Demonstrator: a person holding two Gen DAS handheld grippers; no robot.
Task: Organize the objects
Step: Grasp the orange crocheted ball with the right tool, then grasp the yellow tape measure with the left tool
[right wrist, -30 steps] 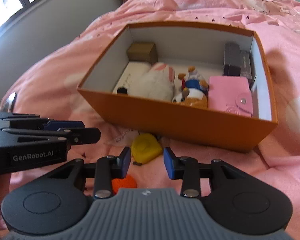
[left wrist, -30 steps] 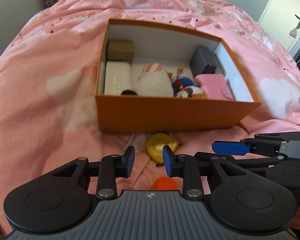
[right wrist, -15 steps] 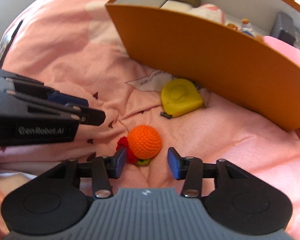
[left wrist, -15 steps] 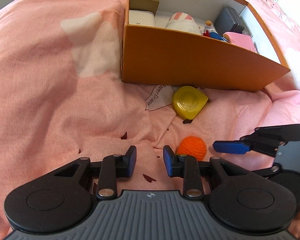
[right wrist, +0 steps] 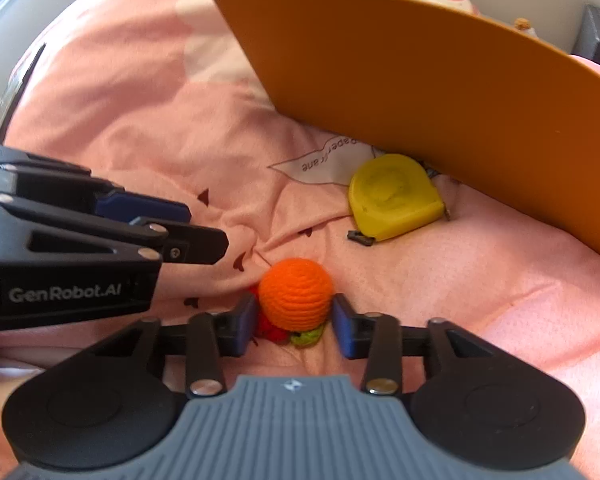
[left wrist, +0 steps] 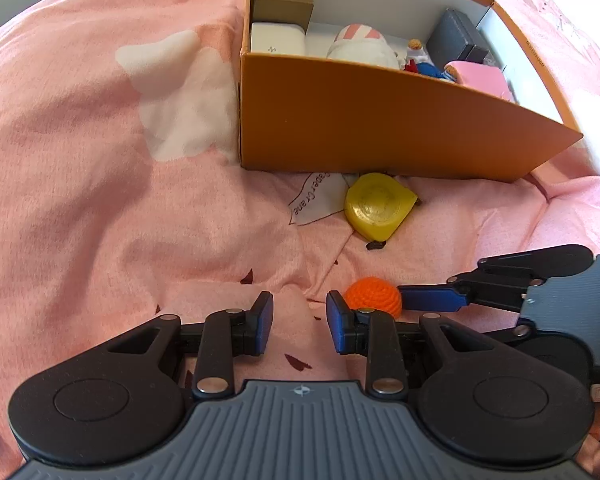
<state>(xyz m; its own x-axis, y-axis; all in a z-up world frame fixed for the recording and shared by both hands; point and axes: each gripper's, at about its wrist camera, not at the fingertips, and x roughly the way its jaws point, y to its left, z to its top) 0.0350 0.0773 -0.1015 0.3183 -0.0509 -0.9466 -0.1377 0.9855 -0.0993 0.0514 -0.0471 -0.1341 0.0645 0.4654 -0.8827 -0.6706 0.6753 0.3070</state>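
An orange crochet ball (right wrist: 296, 294) with red and green bits under it lies on the pink bedding (left wrist: 100, 200). My right gripper (right wrist: 296, 326) points down at it. Its jaws are closing, the ball is between them, and both pads touch its sides. The ball (left wrist: 374, 298) also shows in the left wrist view, with a right finger (left wrist: 432, 302) against it. My left gripper (left wrist: 300, 322) hangs open just left of the ball, with only bedding between its pads. A yellow tape measure (right wrist: 394, 196) lies in front of the orange box (left wrist: 380, 128).
The box holds a brown box (left wrist: 284, 4), a white box (left wrist: 276, 38), a white and pink plush (left wrist: 360, 46), a small figure (left wrist: 420, 60), a dark case (left wrist: 454, 38) and a pink wallet (left wrist: 480, 78). A printed paper slip (left wrist: 312, 200) lies beside the tape measure.
Both grippers sank toward the bedding and tipped further down. The right one came over the orange ball, widened its jaws, then narrowed them onto it. The left stayed open.
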